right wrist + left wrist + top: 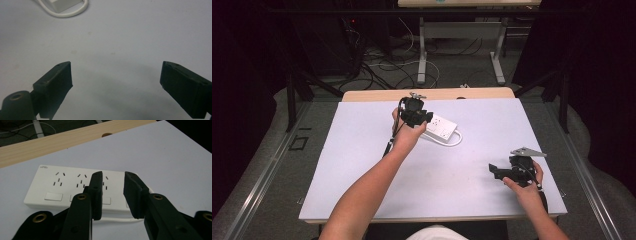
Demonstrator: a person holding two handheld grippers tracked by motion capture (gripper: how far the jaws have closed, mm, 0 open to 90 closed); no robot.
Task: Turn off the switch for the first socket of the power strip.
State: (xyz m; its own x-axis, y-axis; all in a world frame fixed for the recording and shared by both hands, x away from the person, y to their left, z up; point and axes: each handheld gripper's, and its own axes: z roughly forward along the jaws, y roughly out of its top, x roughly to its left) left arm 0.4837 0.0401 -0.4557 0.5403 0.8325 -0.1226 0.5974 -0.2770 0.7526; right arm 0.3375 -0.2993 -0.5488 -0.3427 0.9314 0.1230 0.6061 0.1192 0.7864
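A white power strip (439, 128) lay at the tabletop's (362, 170) twelve o'clock, the left tool (416, 116) poised over it, jaws apart. Rigid, light and slick-cased, it was probably best pinched across its narrow width. The right tool (495, 170) waited apart at four o'clock.

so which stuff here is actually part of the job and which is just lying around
Part of the job:
- white power strip, with its white cable looped beside it
- left gripper, jaws apart and empty, hovering over the strip
- right gripper, open and empty over bare table

Just lying about:
- white table top
- wooden strip along its far edge
- cables on the floor behind
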